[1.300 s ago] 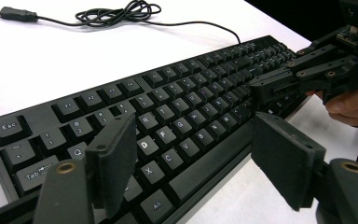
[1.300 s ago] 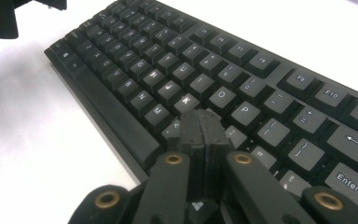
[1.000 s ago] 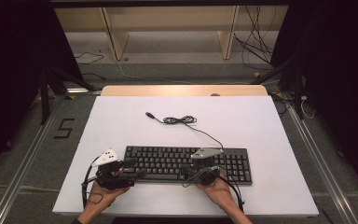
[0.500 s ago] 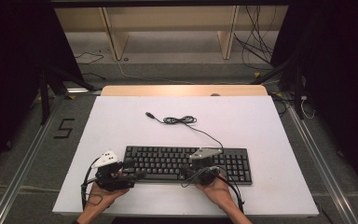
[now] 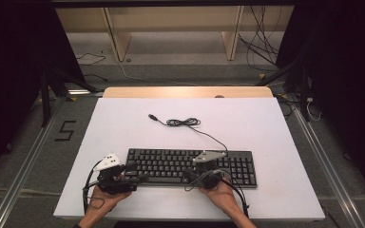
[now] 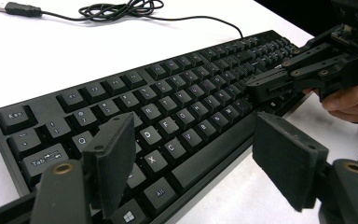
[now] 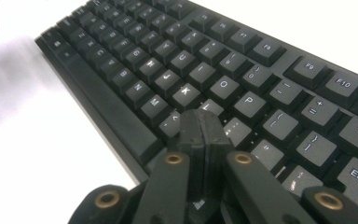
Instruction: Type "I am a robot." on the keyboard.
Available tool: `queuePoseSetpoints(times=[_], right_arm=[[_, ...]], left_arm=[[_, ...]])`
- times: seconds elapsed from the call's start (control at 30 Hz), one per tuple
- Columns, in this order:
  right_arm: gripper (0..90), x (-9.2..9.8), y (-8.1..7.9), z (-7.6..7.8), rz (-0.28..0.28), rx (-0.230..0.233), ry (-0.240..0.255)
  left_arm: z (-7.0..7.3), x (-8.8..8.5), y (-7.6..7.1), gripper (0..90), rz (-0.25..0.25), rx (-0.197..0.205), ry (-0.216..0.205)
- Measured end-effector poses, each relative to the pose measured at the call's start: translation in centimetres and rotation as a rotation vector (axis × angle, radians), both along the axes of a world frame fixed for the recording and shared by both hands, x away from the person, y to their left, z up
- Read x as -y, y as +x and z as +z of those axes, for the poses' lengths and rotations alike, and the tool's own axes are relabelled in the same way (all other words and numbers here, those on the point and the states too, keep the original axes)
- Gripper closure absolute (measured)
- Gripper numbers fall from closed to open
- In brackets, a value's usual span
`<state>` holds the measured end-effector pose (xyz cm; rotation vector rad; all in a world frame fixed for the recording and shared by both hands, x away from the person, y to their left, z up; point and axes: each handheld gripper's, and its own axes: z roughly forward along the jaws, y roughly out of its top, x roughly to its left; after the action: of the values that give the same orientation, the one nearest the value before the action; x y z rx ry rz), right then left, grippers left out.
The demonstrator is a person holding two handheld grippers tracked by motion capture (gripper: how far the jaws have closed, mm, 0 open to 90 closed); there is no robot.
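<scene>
Black keyboard (image 5: 190,166) lies flat near table's front edge, cable coiled behind.

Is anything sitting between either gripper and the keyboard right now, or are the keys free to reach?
Nothing visible is in the way. The right gripper, jaws shut, hangs right over the keyboard near the L key. The left gripper, jaws open, hovers at its left end. The cable lies coiled beyond the keyboard.

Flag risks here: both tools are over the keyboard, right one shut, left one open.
1. The shut right tool is blunt and sits among several keys of the keyboard; pressing down may hit neighbours too.
2. The open left tool hangs over the left keys; a dip could press some.
3. The cable is loose; shoving the keyboard would drag it.
</scene>
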<state>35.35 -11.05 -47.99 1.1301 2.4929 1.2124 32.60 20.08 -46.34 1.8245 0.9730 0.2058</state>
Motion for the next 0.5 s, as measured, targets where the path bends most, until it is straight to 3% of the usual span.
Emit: queuePoseSetpoints(times=[0.5], right_arm=[[71.4,2.3,-0.5,1.7,-0.013,0.023,0.095]], left_arm=[[0.0,0.0,0.0,29.3,0.000,-0.002,-0.002]])
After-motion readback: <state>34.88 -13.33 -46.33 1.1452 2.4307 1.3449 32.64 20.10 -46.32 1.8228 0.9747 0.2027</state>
